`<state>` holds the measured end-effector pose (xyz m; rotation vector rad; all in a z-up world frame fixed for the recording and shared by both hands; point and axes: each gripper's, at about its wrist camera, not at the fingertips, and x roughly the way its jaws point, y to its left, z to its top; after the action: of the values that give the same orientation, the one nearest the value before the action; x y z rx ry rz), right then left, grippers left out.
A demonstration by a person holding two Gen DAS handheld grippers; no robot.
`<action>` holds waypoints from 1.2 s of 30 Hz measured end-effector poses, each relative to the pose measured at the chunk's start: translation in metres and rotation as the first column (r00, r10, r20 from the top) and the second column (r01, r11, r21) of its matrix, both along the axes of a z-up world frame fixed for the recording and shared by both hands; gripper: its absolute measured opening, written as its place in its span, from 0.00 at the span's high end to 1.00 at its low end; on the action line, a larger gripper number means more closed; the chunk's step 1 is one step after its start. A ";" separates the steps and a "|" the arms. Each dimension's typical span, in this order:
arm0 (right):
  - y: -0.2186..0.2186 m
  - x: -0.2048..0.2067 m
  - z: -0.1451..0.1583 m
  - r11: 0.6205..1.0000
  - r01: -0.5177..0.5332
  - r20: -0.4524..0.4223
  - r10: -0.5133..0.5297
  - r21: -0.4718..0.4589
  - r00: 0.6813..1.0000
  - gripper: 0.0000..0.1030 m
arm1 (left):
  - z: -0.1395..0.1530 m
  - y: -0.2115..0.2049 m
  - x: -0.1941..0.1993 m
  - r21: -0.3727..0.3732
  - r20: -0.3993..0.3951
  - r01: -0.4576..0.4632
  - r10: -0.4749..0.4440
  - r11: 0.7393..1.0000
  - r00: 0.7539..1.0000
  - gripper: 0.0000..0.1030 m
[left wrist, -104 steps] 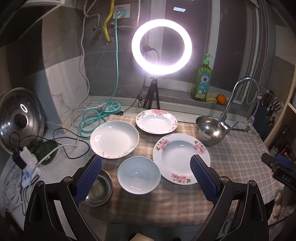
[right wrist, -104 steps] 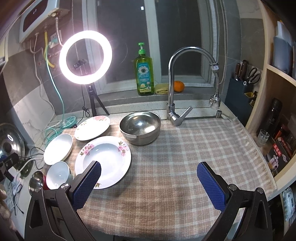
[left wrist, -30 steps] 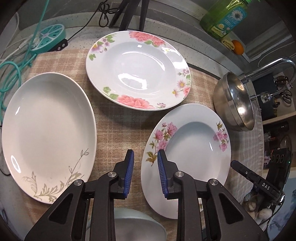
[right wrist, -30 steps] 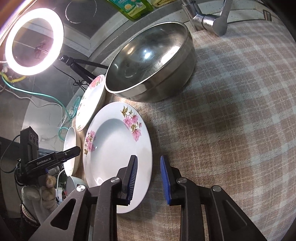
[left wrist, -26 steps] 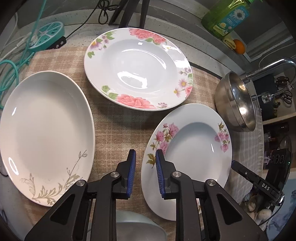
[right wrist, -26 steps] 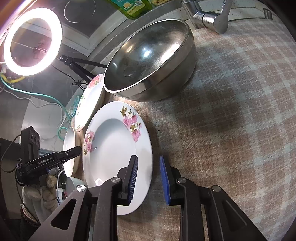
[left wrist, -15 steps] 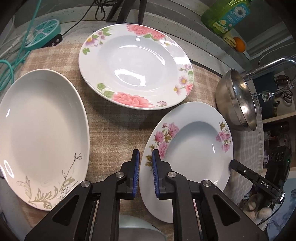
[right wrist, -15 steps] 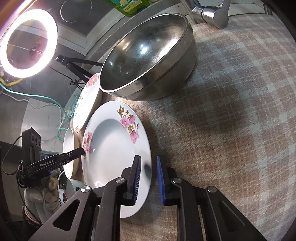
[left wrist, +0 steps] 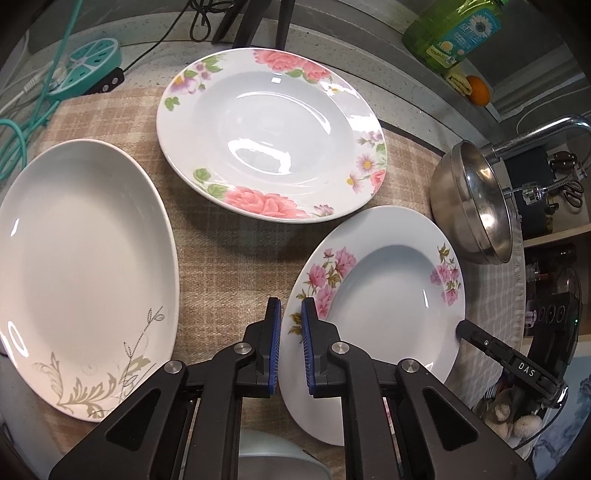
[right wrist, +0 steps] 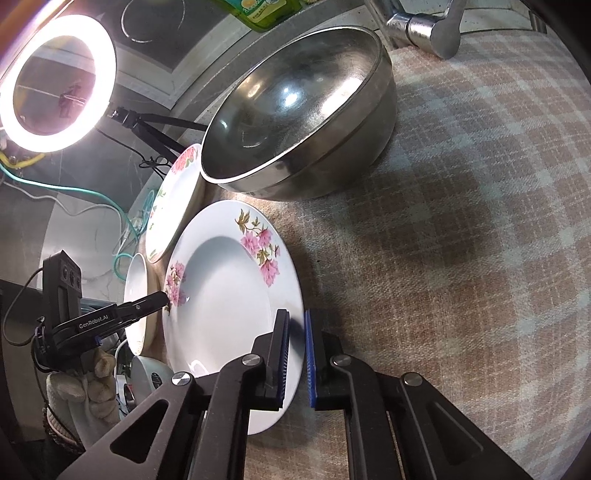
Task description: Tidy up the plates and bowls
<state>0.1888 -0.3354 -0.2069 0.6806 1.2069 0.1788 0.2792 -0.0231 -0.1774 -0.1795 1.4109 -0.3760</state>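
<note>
A white plate with pink flowers [left wrist: 388, 291] [right wrist: 221, 302] lies on the checked cloth [left wrist: 221, 258]. My left gripper [left wrist: 291, 343] has its jaws closing on the plate's left rim, one blue pad over the rim and one outside it. My right gripper [right wrist: 295, 354] is closing on the opposite rim in the same way. Behind it are a rose-patterned plate [left wrist: 266, 133], a plain white plate with grey leaves [left wrist: 81, 266] at left, and a large steel bowl [right wrist: 295, 125]. A pale blue bowl [left wrist: 277, 461] sits partly hidden under the left gripper.
A lit ring light [right wrist: 55, 81] on a tripod, a green soap bottle [left wrist: 454, 29] and a faucet [right wrist: 424, 22] stand at the back. A teal power strip [left wrist: 88, 70] with cables lies far left. A gloved hand [right wrist: 85, 384] holds the left gripper. Bare cloth [right wrist: 461, 221] stretches right.
Both grippers came down from a high view to the pink-flower plate. Over the last second their jaws narrowed onto its opposite rims; the hands stayed in place.
</note>
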 end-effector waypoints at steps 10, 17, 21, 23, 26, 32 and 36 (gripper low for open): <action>0.001 0.000 0.001 1.000 -0.002 -0.005 0.002 -0.012 1.000 0.92 | 0.001 -0.001 -0.001 0.003 0.007 0.003 -0.003 1.000 1.000 0.91; -0.003 0.000 0.000 1.000 0.015 -0.017 -0.015 -0.004 1.000 0.92 | 0.001 0.002 -0.003 -0.021 -0.012 -0.001 0.001 1.000 1.000 0.91; -0.002 0.000 0.002 1.000 0.013 -0.021 -0.013 -0.014 1.000 0.92 | 0.001 0.001 -0.005 -0.016 -0.015 0.005 -0.005 1.000 1.000 0.91; -0.002 -0.001 0.003 1.000 0.014 -0.025 -0.015 -0.016 1.000 0.92 | 0.002 0.000 -0.006 -0.017 -0.021 0.007 -0.007 1.000 1.000 0.91; -0.006 -0.003 0.003 1.000 0.023 -0.036 -0.023 -0.006 0.999 0.92 | 0.001 0.000 -0.007 -0.028 -0.032 0.004 -0.005 1.000 0.999 0.91; -0.009 -0.009 0.004 0.999 0.033 -0.046 -0.034 -0.010 0.998 0.92 | 0.002 -0.007 -0.010 -0.024 -0.038 0.022 -0.023 0.999 0.999 0.91; -0.012 -0.013 0.004 0.999 0.042 -0.055 -0.042 -0.005 0.998 0.92 | 0.001 -0.010 -0.012 -0.027 -0.043 0.023 -0.024 0.999 0.999 0.91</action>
<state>0.1757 -0.3472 -0.2028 0.7109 1.2439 0.1231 0.2667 -0.0333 -0.1759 -0.1938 1.4518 -0.4129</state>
